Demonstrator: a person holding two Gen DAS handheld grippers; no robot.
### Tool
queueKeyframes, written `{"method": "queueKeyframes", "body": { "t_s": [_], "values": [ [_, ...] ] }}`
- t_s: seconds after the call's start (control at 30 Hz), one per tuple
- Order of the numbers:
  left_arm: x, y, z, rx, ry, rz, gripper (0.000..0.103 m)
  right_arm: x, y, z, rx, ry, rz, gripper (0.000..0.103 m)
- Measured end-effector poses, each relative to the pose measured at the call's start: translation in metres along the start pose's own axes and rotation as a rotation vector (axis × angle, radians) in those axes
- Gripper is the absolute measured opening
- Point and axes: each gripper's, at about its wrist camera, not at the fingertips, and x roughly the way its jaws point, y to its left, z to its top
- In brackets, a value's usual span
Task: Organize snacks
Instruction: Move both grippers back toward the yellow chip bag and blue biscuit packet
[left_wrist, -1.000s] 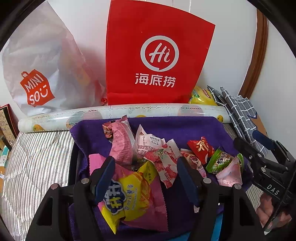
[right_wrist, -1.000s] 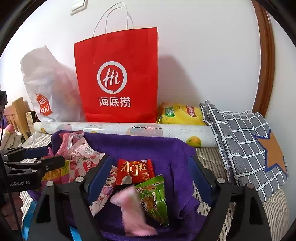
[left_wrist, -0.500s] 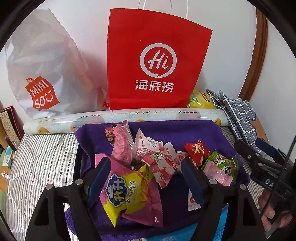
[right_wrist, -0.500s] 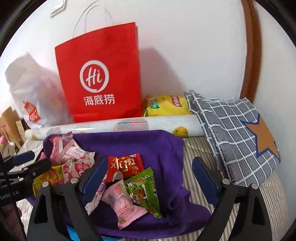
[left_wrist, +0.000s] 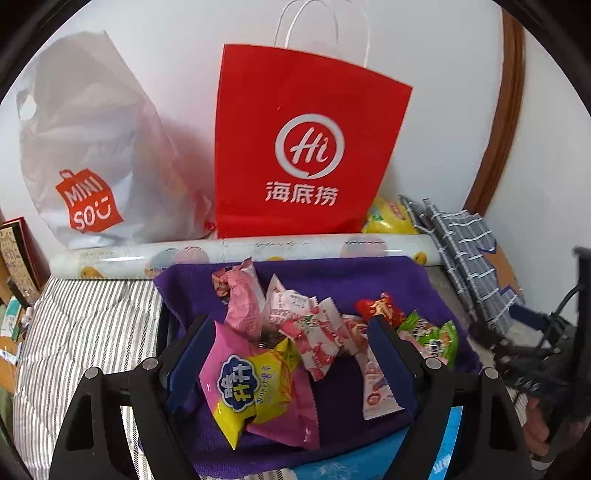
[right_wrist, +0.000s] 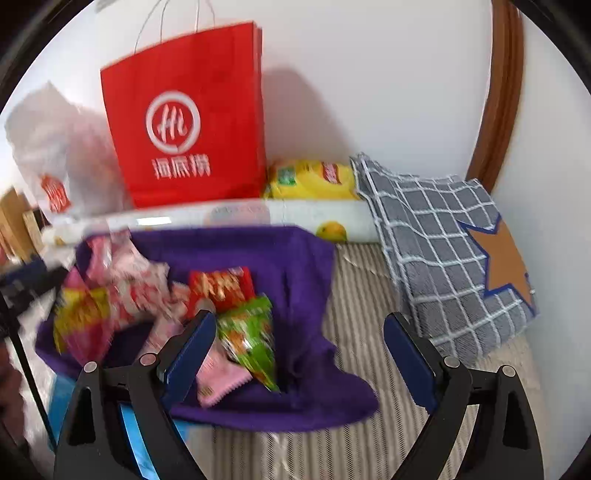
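A purple cloth (left_wrist: 332, 277) lies spread on a striped bed cover (left_wrist: 85, 325), and a loose heap of snack packets sits on the cloth. Take the cloth as the landmark for everything here.

The left gripper (left_wrist: 288, 354) hangs over the cloth's near edge with its two blue-padded fingers spread wide, holding nothing. Directly between those fingers lies a pink and yellow packet (left_wrist: 255, 391), the largest in the heap. Its long axis runs slantwise from the cloth's near edge up toward the middle. It appears to be the packet this hand is best placed to take.

The right gripper (right_wrist: 295, 350) is also spread wide and empty. It sits over the right-hand edge of the cloth. Its left finger (right_wrist: 188, 350) overlaps a green packet (right_wrist: 251, 336) and a small pink packet (right_wrist: 218, 376), while its right finger hangs off the cloth, above the striped cover. This view is smeared by motion, so fine contact cannot be judged.

Behind the cloth, along its far edge, lies a patterned roll (left_wrist: 258, 247). Behind that stands a red paper bag (left_wrist: 306, 147) (a likely destination, though nothing confirms it).
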Motion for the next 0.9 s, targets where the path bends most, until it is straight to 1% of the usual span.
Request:
{"method": "queueKeyframes", "body": {
  "t_s": [0.1, 0.2, 0.33, 0.37, 0.47, 0.5, 0.6, 0.7, 0.83, 0.9],
  "values": [
    [-0.005, -0.003, 0.001, 0.011, 0.019, -0.015, 0.082, -0.009, -0.002, -0.008, -0.014, 0.005, -0.049, 0.092],
    [-0.016, -0.005, -0.003, 0.008, 0.008, -0.031, 0.082, -0.024, -0.004, -0.014, -0.036, 0.011, -0.022, 0.092],
    [-0.035, -0.002, -0.011, -0.008, -0.028, -0.013, 0.083, -0.050, -0.008, -0.022, -0.015, -0.024, -0.019, 0.092],
    [-0.040, -0.002, -0.014, -0.004, -0.027, -0.009, 0.083, -0.057, -0.011, -0.025, 0.004, -0.025, -0.014, 0.092],
    [-0.047, -0.001, -0.021, 0.013, 0.042, -0.023, 0.083, -0.069, -0.015, -0.029, 0.035, -0.003, 0.036, 0.092],
    [-0.051, 0.000, -0.025, 0.013, 0.046, -0.018, 0.083, -0.076, -0.016, -0.033, 0.045, -0.015, 0.064, 0.092],
    [-0.067, 0.004, -0.036, 0.020, 0.039, 0.004, 0.084, -0.091, -0.012, -0.042, 0.054, -0.044, 0.130, 0.091],
    [-0.084, 0.009, -0.049, 0.009, 0.033, 0.011, 0.084, -0.102, -0.005, -0.053, 0.049, -0.053, 0.157, 0.086],
    [-0.109, 0.017, -0.065, 0.009, 0.014, 0.018, 0.083, -0.113, -0.001, -0.069, 0.087, -0.029, 0.214, 0.085],
    [-0.119, 0.020, -0.072, 0.001, 0.003, 0.041, 0.083, -0.119, 0.002, -0.079, 0.085, -0.033, 0.216, 0.085]
  ]
}}
